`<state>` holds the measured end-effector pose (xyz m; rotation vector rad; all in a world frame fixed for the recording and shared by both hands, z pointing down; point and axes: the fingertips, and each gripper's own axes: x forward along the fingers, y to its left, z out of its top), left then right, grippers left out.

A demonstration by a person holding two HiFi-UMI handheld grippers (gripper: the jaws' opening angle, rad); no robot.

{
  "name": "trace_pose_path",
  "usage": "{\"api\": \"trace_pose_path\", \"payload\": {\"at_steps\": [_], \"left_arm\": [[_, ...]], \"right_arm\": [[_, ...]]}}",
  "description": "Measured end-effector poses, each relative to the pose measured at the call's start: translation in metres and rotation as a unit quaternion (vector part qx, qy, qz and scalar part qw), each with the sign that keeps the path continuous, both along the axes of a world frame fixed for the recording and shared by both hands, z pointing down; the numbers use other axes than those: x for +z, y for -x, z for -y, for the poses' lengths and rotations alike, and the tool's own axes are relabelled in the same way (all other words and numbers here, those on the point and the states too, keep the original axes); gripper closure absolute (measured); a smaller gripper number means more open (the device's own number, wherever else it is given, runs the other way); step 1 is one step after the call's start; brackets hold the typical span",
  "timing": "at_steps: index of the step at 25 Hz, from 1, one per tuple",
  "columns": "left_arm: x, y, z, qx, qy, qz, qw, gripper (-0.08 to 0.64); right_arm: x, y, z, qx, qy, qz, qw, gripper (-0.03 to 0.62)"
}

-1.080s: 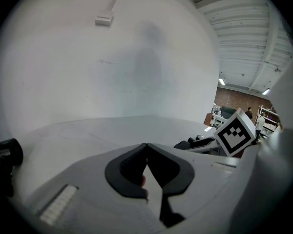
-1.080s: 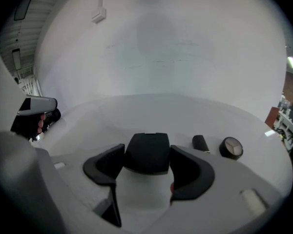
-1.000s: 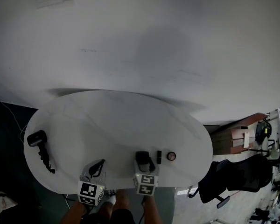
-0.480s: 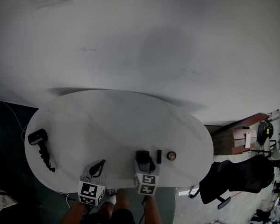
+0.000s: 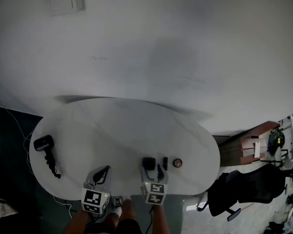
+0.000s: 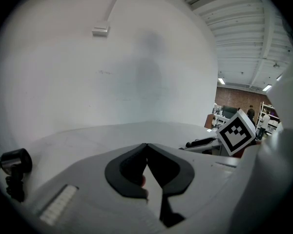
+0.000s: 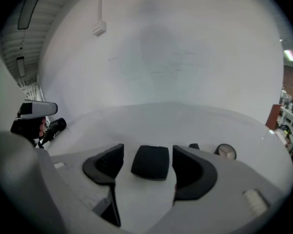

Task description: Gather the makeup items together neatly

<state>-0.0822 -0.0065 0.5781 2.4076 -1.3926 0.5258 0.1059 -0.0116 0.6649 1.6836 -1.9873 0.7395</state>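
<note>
Right claw (image 7: 147, 152) is spread wide with nothing gripped; the black compact case (image 7: 151, 164) sits framed in the gap just ahead, touching neither jaw as far as I can tell; left claw (image 6: 146, 146) is pinched fully closed on nothing, parked at about 7 o'clock on the table (image 5: 117, 126). The makeup is all around 4 o'clock near the front edge; case first, then a small black tube (image 5: 165, 163) at its 3 o'clock, then a round compact (image 5: 177, 163) just past that; hair dryer (image 5: 43, 144) is way off at 9 o'clock. My worry: that tabletop looks slick, so closing off-centre could skid the case sideways into the tube; the tube might roll, and with the edge this near it could go over.
</note>
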Motion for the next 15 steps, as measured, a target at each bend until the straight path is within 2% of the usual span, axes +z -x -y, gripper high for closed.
{"api": "trace_pose_path", "payload": {"at_steps": [8, 15], "left_arm": [[-0.059, -0.003, -0.01, 0.006, -0.05, -0.014, 0.9986, 0.549], [-0.098, -0.022, -0.027, 0.033, -0.08, -0.033, 0.9957, 0.549]], "right_arm": [[-0.08, -0.001, -0.011, -0.005, -0.071, -0.01, 0.997, 0.287], [-0.146, -0.007, -0.04, -0.003, -0.127, -0.026, 0.992, 0.287]]}}
